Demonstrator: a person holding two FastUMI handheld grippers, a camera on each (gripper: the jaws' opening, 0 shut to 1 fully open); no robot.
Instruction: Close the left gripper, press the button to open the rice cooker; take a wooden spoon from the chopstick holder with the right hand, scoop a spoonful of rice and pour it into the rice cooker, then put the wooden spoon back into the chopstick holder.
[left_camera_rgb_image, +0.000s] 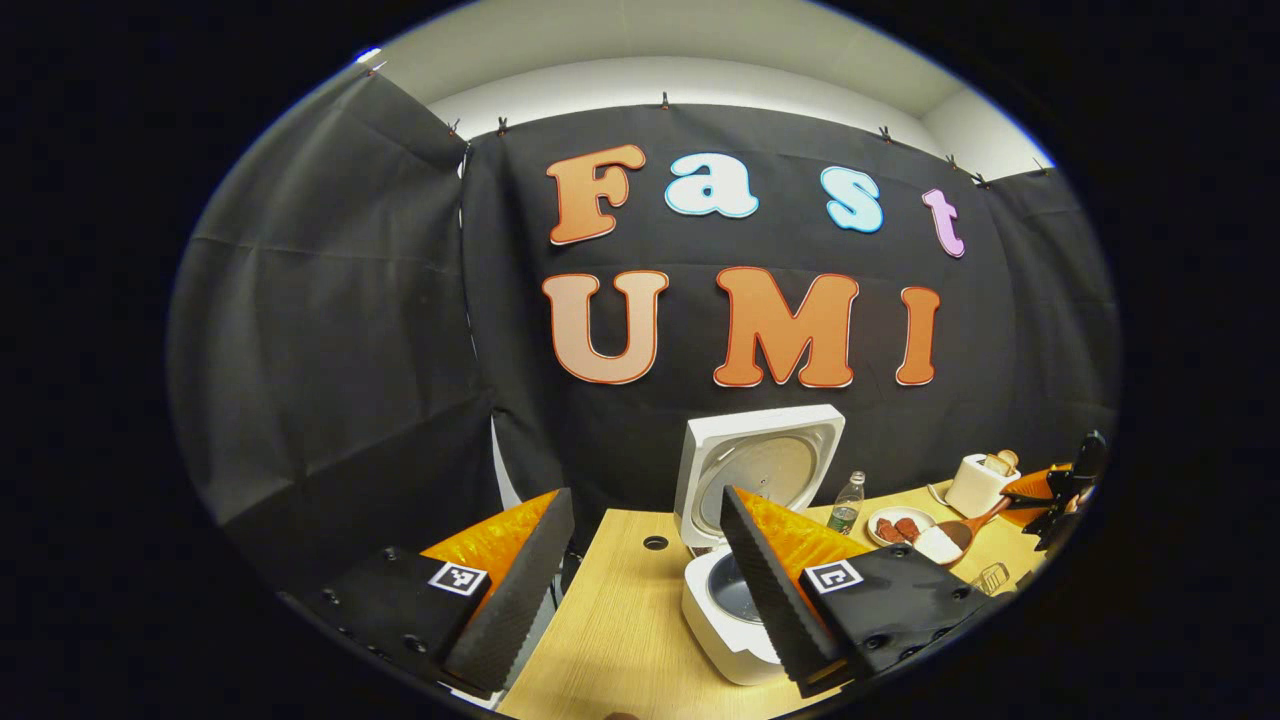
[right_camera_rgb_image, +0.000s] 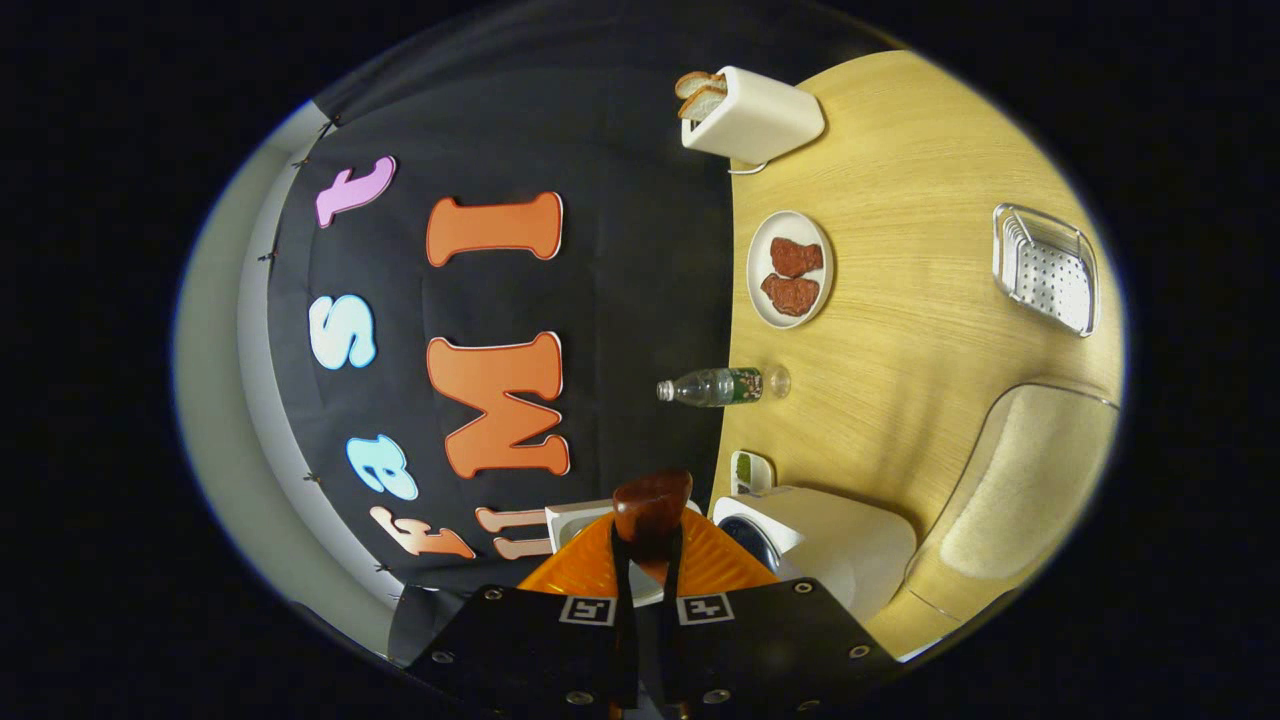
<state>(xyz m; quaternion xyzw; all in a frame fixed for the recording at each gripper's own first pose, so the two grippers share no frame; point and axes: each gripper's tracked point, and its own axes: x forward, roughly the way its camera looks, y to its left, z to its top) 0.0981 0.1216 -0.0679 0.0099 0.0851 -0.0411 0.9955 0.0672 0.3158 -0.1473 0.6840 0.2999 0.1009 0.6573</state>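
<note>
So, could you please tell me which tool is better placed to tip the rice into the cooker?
Right. The right tool is shut on the wooden spoon, loaded with rice and near the open rice cooker. The left tool is open, holding nothing.

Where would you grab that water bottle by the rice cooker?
Grip the water bottle around its round middle, jaws level, coming from the front of the table: it stands upright and slim, with the cloth wall close behind.

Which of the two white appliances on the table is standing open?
The rice cooker, near the left gripper: its lid is raised upright and the inner pot shows. The toaster at the far side is a closed box holding bread slices.
</note>
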